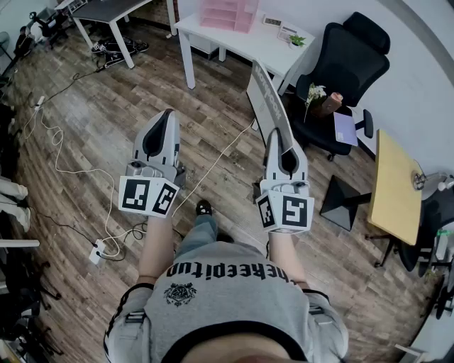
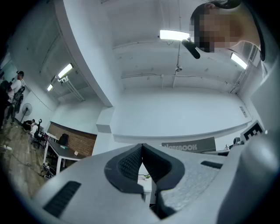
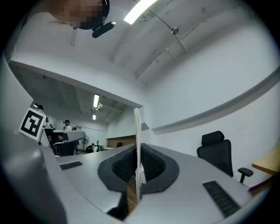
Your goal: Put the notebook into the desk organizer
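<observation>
The person stood on the wooden floor [image 1: 85,142] with a gripper in each hand, both held out in front and tipped a little upward. The right gripper [image 1: 274,135] had its fingers [image 3: 153,164] pinching the notebook [image 1: 266,92] by its lower end. The grey cover stood on edge and reached up and away from the fingers toward the white desk [image 1: 262,44]. From along that gripper the notebook showed only as a thin pale sheet rising straight up between the ribbed dark pads. The left gripper [image 1: 167,115] was off to the side, apart from the notebook. Its fingers [image 2: 127,164] were pressed together at the tips with nothing caught between them. The pink desk organizer [image 1: 228,14] sat at the far end of the white desk, well apart from the notebook, which was in the air and not yet in it. A black office chair [image 1: 347,64] stood to the right of the desk, and a white cable [image 1: 213,166] trailed across the floor between the two grippers.
</observation>
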